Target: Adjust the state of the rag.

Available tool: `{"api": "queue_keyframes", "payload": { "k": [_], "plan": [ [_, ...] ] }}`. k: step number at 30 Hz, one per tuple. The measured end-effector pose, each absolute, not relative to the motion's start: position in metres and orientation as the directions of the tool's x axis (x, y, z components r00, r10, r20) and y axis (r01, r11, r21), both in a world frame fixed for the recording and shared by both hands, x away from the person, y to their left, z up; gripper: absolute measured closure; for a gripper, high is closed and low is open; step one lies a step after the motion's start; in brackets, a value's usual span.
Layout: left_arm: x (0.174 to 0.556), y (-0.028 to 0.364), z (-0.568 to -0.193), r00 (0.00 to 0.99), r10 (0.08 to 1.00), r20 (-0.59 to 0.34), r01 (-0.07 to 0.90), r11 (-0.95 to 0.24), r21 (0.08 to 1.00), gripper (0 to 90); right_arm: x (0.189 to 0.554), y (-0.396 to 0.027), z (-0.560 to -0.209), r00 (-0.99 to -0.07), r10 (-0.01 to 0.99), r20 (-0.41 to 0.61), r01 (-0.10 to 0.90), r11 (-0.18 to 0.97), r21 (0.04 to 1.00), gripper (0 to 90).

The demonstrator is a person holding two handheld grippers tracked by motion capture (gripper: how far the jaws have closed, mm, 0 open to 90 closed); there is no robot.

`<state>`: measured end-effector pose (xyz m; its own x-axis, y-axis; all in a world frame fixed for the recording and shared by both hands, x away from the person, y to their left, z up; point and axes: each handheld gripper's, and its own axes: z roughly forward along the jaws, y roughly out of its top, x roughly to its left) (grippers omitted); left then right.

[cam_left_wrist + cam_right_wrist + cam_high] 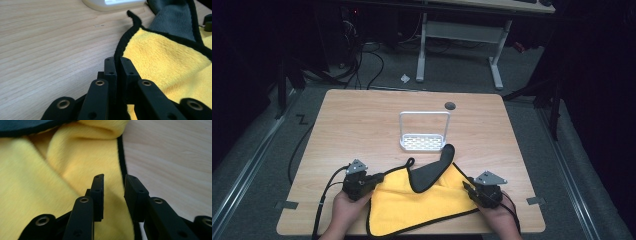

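A yellow cloth (422, 202) with a black hem lies at the table's near edge, its far corner folded back to show a grey underside (432, 172). My left gripper (379, 178) is at the cloth's left edge. In the left gripper view its jaws (118, 60) stand together, shut on the black hem of the cloth (170, 62). My right gripper (466, 186) is at the cloth's right edge. In the right gripper view it (113, 178) stands open, with the cloth (37, 170) and its hem lying in the gap below the pads.
A small white rack (424, 142) with a tall wire handle stands mid-table just beyond the cloth, and its base shows in the left gripper view (112, 3). A dark round grommet (450, 105) sits behind it. Bare wooden tabletop (362, 125) surrounds them. Another desk's legs (497, 65) stand beyond.
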<state>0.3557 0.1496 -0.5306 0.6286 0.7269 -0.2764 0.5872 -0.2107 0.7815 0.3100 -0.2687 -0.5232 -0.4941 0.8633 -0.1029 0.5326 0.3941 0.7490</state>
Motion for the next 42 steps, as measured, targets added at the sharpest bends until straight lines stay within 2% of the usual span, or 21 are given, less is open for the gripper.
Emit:
{"api": "queue_keyframes", "payload": {
  "k": [4,9,11,20,22,25,28,32,37,42],
  "plan": [
    [0.352,0.162,-0.533,0.603,0.742,-0.292,0.599,-0.180,0.780,84.4,0.326,-0.261,-0.520,-0.510,0.854,-0.101,0.535,0.407,0.740,72.2],
    [0.348,0.178,-0.533,0.570,0.769,-0.290,0.609,-0.157,0.778,84.6,0.335,-0.261,-0.528,-0.528,0.846,-0.074,0.573,0.418,0.705,79.8],
    [0.346,0.184,-0.534,0.547,0.785,-0.291,0.616,-0.143,0.775,84.8,0.332,-0.265,-0.527,-0.527,0.847,-0.068,0.579,0.416,0.701,82.1],
    [0.347,0.204,-0.538,0.460,0.836,-0.299,0.645,-0.083,0.760,84.4,0.298,-0.280,-0.526,-0.543,0.839,-0.036,0.593,0.413,0.691,82.2],
    [0.346,0.203,-0.536,0.454,0.853,-0.260,0.634,-0.104,0.766,80.3,0.295,-0.279,-0.524,-0.550,0.834,-0.044,0.589,0.425,0.687,81.2],
    [0.344,0.204,-0.530,0.451,0.850,-0.272,0.625,-0.084,0.776,70.5,0.296,-0.279,-0.520,-0.540,0.841,-0.040,0.573,0.402,0.714,80.6],
    [0.339,0.205,-0.521,0.467,0.846,-0.257,0.600,-0.090,0.795,64.6,0.300,-0.280,-0.519,-0.526,0.850,-0.025,0.569,0.373,0.733,77.9],
    [0.332,0.197,-0.518,0.532,0.809,-0.250,0.598,-0.150,0.787,65.1,0.316,-0.276,-0.513,-0.513,0.859,-0.013,0.567,0.350,0.746,76.3],
    [0.332,0.178,-0.528,0.572,0.794,-0.208,0.625,-0.257,0.737,69.1,0.360,-0.260,-0.513,-0.485,0.874,-0.030,0.595,0.355,0.721,77.4],
    [0.334,0.175,-0.533,0.578,0.788,-0.212,0.629,-0.264,0.731,68.1,0.391,-0.247,-0.525,-0.465,0.884,-0.051,0.623,0.367,0.691,76.0]
  ]
}}
